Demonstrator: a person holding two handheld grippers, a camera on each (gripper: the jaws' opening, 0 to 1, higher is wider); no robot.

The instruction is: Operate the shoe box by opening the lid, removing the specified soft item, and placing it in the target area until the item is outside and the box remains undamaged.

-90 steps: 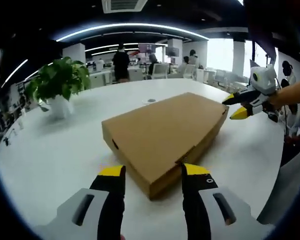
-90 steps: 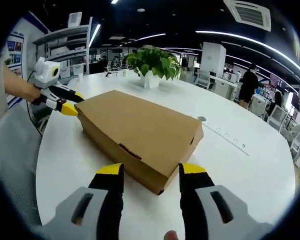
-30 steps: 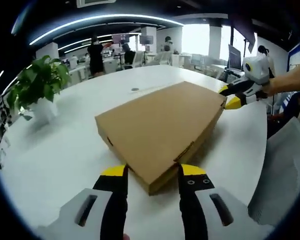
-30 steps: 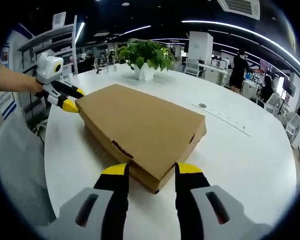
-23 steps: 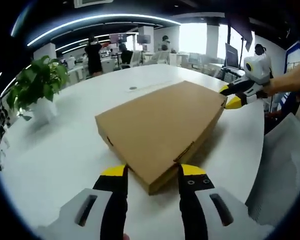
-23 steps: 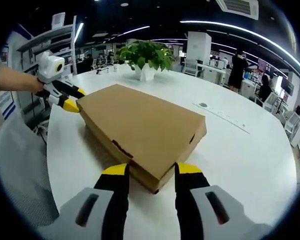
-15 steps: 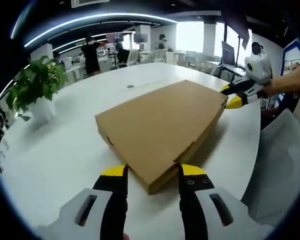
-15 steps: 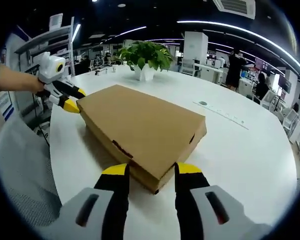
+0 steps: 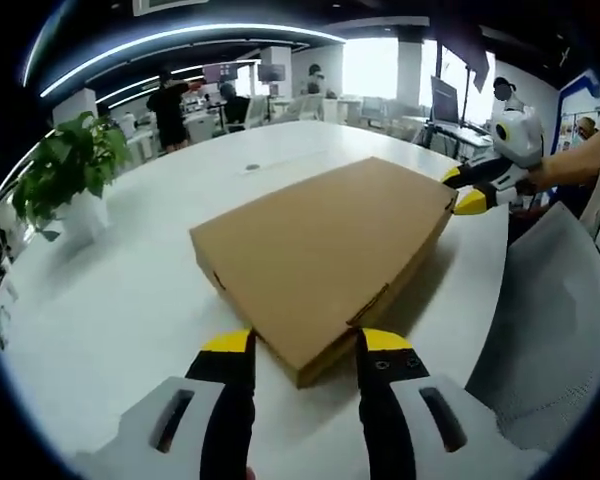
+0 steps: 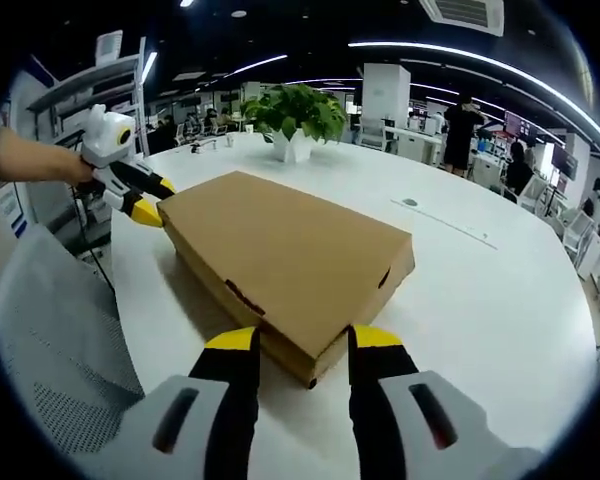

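Note:
A flat brown cardboard shoe box (image 9: 325, 255), lid closed, lies on the round white table (image 9: 100, 300). My left gripper (image 9: 306, 343) straddles the box's near corner, its yellow-tipped jaws pressed against the two sides. At the opposite corner the right gripper (image 9: 462, 191), held by a hand, clamps the box in the same way. In the right gripper view the box (image 10: 285, 250) runs away from my right gripper (image 10: 302, 339), which grips its near corner, and the left gripper (image 10: 145, 200) sits at the far corner. The box's contents are hidden.
A potted green plant (image 9: 65, 170) (image 10: 300, 110) stands on the table beyond the box. A grey mesh chair (image 9: 560, 320) (image 10: 55, 330) sits close against the table edge. People stand among desks in the office behind. Bare tabletop (image 10: 500, 300) lies to one side of the box.
The box keeps its place between both grippers while plant, table and room slide past and the chair looms larger. Box and grippers have shifted together toward the chair-side edge.

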